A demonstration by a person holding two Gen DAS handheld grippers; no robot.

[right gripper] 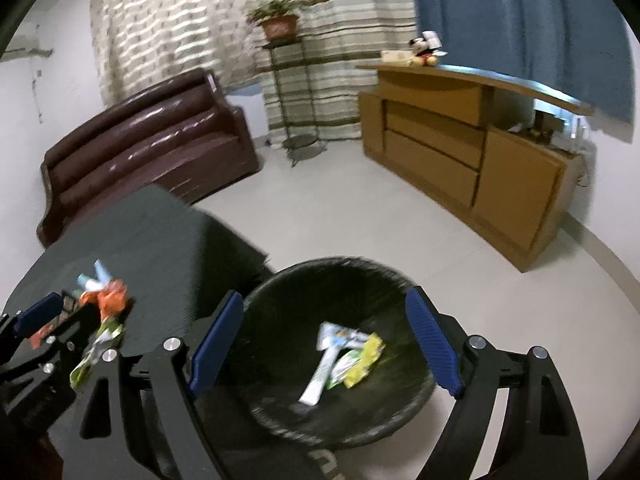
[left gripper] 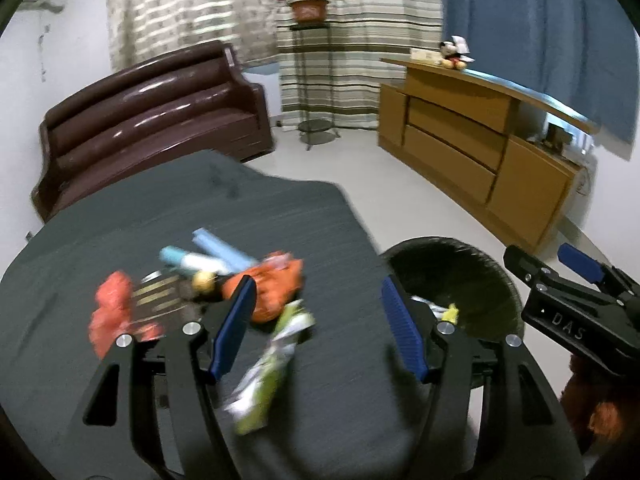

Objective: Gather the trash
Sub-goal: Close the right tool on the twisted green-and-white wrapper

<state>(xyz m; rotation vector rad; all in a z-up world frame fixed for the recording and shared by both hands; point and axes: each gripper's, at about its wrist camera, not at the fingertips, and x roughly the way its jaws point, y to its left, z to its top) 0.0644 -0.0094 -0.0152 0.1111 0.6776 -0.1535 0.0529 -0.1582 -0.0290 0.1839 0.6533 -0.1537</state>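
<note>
A home living room is indicated by a brown leather sofa [left gripper: 148, 120], striped curtains [left gripper: 340, 40], a potted plant [left gripper: 308, 4] on a metal stand, and a wooden cabinet [left gripper: 472, 148] topped with a plush toy [left gripper: 454, 54].

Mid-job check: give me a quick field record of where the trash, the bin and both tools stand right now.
left tool: open, empty, over the dark table
right tool: open, empty, above the black bin
bin contents: white tube, yellow-green wrappers
bin position: on the floor beside the table's right edge
trash left on table: green-white wrapper, orange wrapper, red wrapper, light blue tubes, dark packet with gold stripes
image quality: motion blur, small items uncertain
</note>
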